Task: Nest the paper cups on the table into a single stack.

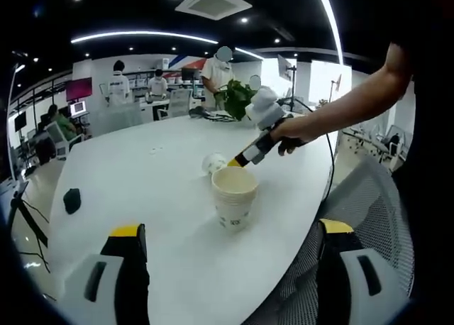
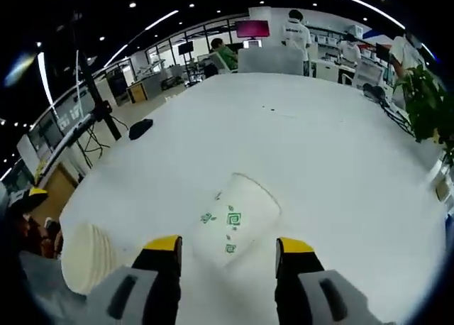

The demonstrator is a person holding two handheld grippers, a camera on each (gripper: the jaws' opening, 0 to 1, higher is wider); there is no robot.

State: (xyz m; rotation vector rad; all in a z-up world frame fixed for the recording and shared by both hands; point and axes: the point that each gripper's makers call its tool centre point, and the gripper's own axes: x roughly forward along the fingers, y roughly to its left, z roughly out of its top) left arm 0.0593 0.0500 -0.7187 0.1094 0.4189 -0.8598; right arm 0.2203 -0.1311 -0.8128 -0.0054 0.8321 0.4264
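One lying cup (image 2: 234, 218) between right tool (image 2: 228, 257) tips.

Right gripper (image 2: 228, 248) hovering over white table (image 2: 340, 155), jaws spread to either side of a paper cup (image 2: 233, 220) lying on its side, green-printed, mouth pointing away. Stack of cups (image 2: 86, 257) at lower left, left gripper (image 2: 28, 197) just beyond it. Black object (image 2: 140, 128) farther off; potted plant (image 2: 425, 105) at right edge.

Bright ceiling lights, warped fisheye edges
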